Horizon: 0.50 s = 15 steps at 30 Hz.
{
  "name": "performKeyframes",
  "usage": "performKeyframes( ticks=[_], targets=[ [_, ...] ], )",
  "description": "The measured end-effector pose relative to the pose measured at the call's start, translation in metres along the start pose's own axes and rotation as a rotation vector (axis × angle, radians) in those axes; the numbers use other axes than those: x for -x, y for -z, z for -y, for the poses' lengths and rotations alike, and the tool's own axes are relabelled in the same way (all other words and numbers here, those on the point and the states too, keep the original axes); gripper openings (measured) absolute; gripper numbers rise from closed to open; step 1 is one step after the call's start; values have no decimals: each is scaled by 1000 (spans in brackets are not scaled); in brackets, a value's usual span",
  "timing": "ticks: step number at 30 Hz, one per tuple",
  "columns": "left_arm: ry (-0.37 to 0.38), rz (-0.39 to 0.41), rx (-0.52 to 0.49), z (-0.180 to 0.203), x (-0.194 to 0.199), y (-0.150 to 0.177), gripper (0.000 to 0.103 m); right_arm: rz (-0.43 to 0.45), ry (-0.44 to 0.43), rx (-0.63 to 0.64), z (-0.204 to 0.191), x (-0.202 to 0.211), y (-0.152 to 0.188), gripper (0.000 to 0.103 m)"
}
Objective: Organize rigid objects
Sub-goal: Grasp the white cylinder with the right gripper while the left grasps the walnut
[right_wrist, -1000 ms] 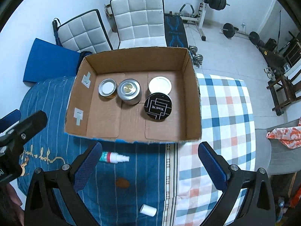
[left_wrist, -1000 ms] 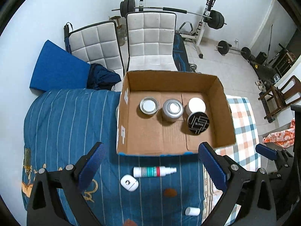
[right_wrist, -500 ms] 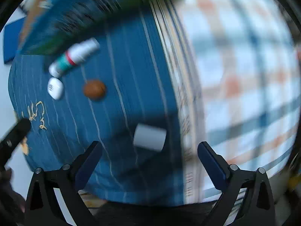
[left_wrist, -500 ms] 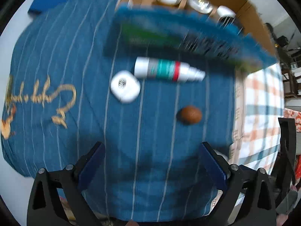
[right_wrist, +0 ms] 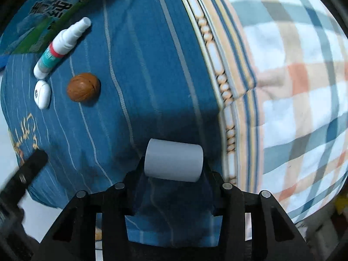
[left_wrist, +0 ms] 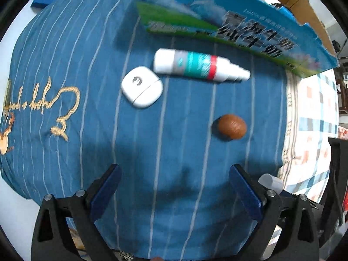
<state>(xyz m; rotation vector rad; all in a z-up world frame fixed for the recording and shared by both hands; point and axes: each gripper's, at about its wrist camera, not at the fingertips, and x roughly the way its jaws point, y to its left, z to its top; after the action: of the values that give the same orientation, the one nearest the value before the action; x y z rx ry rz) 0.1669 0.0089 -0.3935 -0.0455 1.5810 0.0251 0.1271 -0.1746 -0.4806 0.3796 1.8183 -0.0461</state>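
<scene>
My right gripper [right_wrist: 173, 169] is shut on a small white cylinder [right_wrist: 174, 159] lying on the blue striped cloth [right_wrist: 134, 65]; the cylinder also shows in the left wrist view [left_wrist: 271, 181]. My left gripper [left_wrist: 174, 187] is open and empty, low over the cloth. Ahead of it lie a white spray bottle [left_wrist: 200, 65], a white rounded case [left_wrist: 141, 89] and a brown nut [left_wrist: 232, 126]. These also show in the right wrist view: the bottle [right_wrist: 61, 47], the case [right_wrist: 42, 94], the nut [right_wrist: 83, 87]. The cardboard box [left_wrist: 239, 28] stands behind them.
A checked cloth [right_wrist: 293, 76] covers the surface to the right of the blue one. The blue cloth's front edge [left_wrist: 26, 191] drops off near the left gripper. The box's printed blue side faces me.
Both grippers dropped from high above the box down to the cloth. The right gripper closed in on the white cylinder and shut on it. The left stayed open.
</scene>
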Motion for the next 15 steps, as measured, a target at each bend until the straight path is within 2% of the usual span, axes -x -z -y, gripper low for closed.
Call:
performKeyframes(
  ticks=[4,10,12,13,15],
  targets=[
    [12,-12,-55,29,-8,-17,101,49,65,53,13,16,-9,47],
    [-4,-87,-163,78,-45,-34,99,19,64,28,40,16,-29,47],
    [-15,-101,-177,87,-54,-36,80,12,63,31,45,16,-34,47],
    [-19,-115,-182,90,-59,-37,75,9,66,31,46,15,-35,47],
    [-33,-139,-190,93,-70,-37,54,4,65,35,47,14,-37,47]
  ],
)
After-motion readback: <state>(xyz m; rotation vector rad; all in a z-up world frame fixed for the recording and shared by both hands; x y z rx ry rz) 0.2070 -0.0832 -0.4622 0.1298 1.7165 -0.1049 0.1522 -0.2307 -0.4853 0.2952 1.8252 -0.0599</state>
